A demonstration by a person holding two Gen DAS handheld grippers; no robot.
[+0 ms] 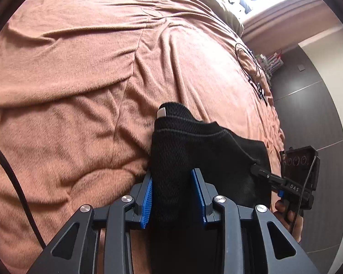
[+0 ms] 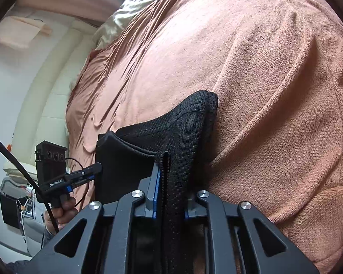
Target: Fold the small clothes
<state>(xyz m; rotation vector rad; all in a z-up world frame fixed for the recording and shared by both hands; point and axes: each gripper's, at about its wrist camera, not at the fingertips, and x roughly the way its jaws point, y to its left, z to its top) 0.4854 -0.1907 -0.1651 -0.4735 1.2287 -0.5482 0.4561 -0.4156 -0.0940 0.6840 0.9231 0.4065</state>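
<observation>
Left gripper: jaws apart, black garment bunched between the pads, grip looks loose, can't confirm. Right gripper: jaws closed on the garment's ribbed edge. Garment is stretched between the two tools, lifted just above the pink blanket. No finished fold visible, probably early: needs laying flat, then folding. Cables further back on the bed

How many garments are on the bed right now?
1: a black knit garment held up over the pink blanket, pinched by both the left hand-held gripper and right hand-held gripper. Others may lie outside view.
</observation>
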